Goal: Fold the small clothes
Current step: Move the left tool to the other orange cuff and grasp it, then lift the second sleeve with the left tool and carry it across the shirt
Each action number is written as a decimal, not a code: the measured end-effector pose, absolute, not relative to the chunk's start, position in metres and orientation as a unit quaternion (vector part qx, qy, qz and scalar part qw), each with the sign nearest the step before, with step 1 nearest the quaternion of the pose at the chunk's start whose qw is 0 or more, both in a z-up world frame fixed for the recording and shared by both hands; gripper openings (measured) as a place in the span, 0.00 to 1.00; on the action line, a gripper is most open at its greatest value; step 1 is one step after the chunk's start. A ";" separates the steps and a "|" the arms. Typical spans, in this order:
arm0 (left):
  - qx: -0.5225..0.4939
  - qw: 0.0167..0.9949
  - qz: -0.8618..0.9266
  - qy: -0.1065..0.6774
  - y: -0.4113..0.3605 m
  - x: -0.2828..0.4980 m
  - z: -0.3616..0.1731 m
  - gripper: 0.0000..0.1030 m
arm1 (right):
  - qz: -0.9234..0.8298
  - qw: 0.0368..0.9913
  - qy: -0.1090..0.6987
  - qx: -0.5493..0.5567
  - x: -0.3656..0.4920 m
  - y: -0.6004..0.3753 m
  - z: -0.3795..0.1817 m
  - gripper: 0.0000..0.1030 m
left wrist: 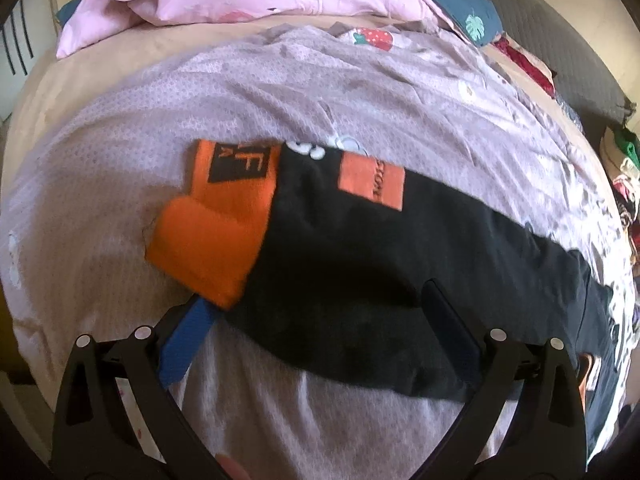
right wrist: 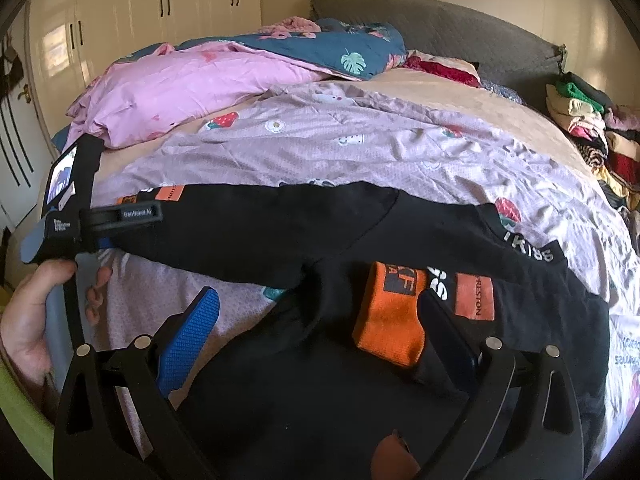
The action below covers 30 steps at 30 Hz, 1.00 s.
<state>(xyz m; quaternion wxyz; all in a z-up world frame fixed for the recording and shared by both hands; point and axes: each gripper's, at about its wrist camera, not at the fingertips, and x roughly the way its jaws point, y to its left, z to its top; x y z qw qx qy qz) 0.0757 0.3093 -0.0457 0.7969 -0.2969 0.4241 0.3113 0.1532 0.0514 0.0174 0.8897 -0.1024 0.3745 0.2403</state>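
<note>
The black garment [left wrist: 380,264] is lying spread across the bed's lilac sheet [left wrist: 280,92], one orange cuff [left wrist: 208,236] lying beside the left tool [left wrist: 316,328]. Both tools, the right tool [right wrist: 320,320] too, are hovering wide apart. It is looking soft, light and floppy; pinching the cuff hem seems best.

A home bedroom: a bed [right wrist: 460,100] with a padded headboard [right wrist: 440,28], and wardrobe doors [right wrist: 160,4] at 11 o'clock.
</note>
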 end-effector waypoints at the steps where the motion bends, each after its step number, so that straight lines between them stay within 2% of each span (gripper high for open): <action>1: -0.298 0.798 0.312 0.421 0.310 0.076 -0.046 0.89 | 0.239 0.890 0.376 -0.102 0.154 0.051 0.016 0.96; 2: -0.299 0.798 0.314 0.418 0.312 0.077 -0.045 0.87 | 0.237 0.890 0.377 -0.101 0.154 0.050 0.014 0.96; 4: -0.294 0.799 0.322 0.413 0.314 0.079 -0.044 0.72 | 0.234 0.890 0.380 -0.097 0.155 0.047 0.012 0.96; 5: -0.294 0.800 0.323 0.411 0.316 0.080 -0.043 0.68 | 0.233 0.890 0.380 -0.096 0.154 0.047 0.012 0.96; 7: -0.307 0.804 0.318 0.398 0.320 0.078 -0.041 0.44 | 0.232 0.890 0.381 -0.092 0.153 0.044 0.011 0.96; 8: -0.311 0.805 0.316 0.395 0.321 0.078 -0.040 0.38 | 0.231 0.891 0.380 -0.089 0.152 0.041 0.011 0.96; 10: -0.322 0.811 0.303 0.383 0.321 0.074 -0.036 0.16 | 0.229 0.893 0.379 -0.084 0.150 0.037 0.011 0.96; 14: -0.315 0.830 0.288 0.359 0.315 0.073 -0.024 0.10 | 0.220 0.896 0.380 -0.066 0.146 0.023 0.011 0.96; 30: -0.267 0.905 0.172 0.284 0.249 0.067 0.051 0.08 | 0.146 0.916 0.373 0.012 0.140 -0.082 0.022 0.96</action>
